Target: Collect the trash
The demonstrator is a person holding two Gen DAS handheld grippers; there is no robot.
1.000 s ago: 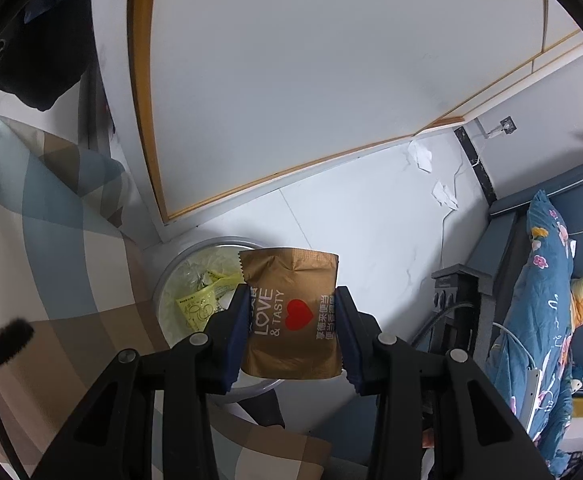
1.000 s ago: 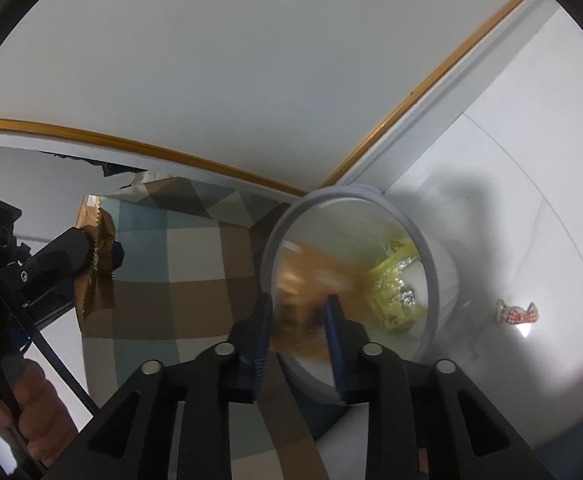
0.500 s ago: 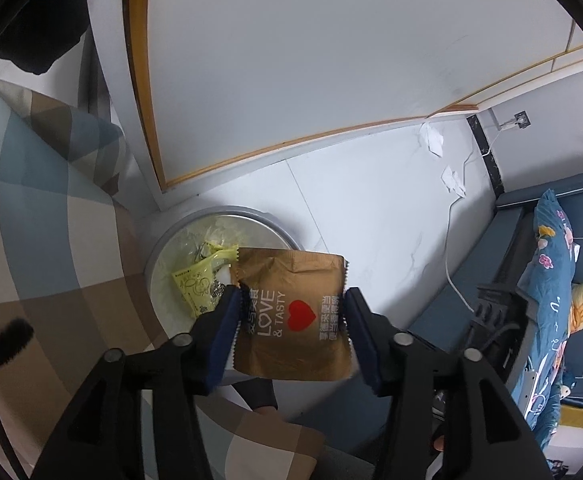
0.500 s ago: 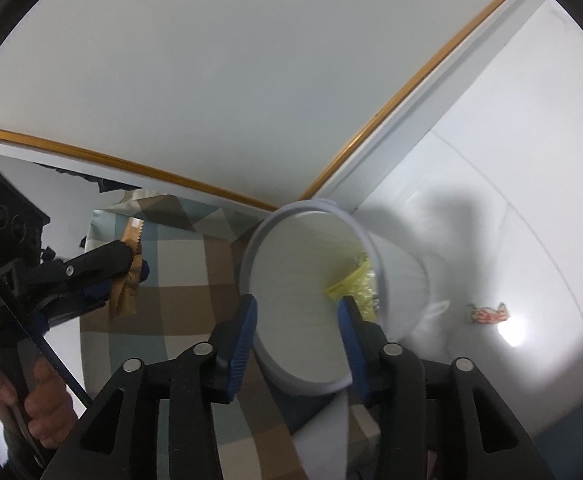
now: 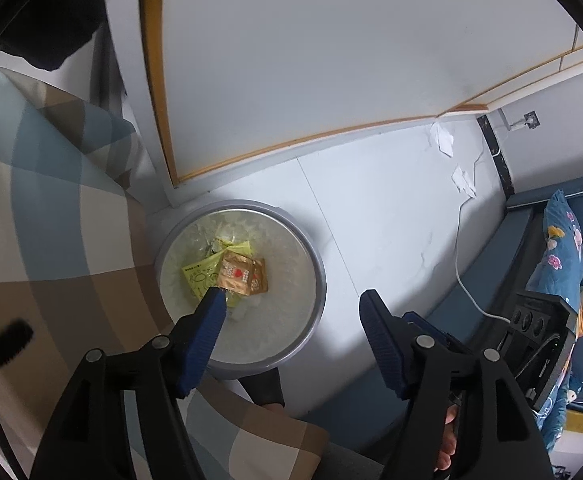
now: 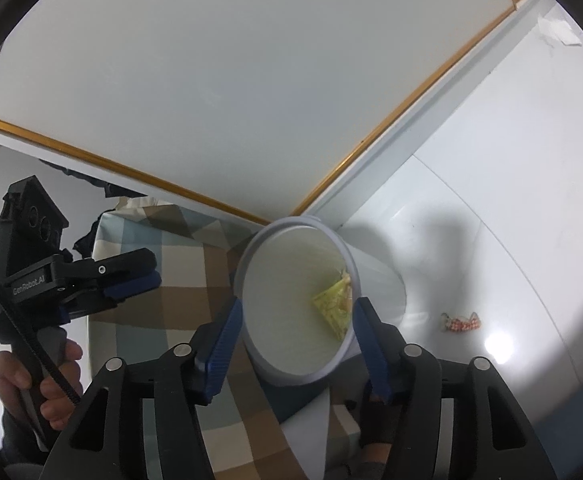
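So my left gripper [image 5: 291,300] hangs over the bin [image 5: 315,248] with its jaws having just spread apart and nothing between them; the brown packet [image 5: 243,274] lies at the bottom on a yellow wrapper [image 5: 197,278]. My right gripper [image 6: 297,324] has likewise just been opening and is empty, its jaws framing the bin's mouth. One candy wrapper [image 6: 461,322] lies on the white floor, to the right of the bin (its long axis runs sideways across my right view). I judge the right hand nearer, so it should swing rightward and down.
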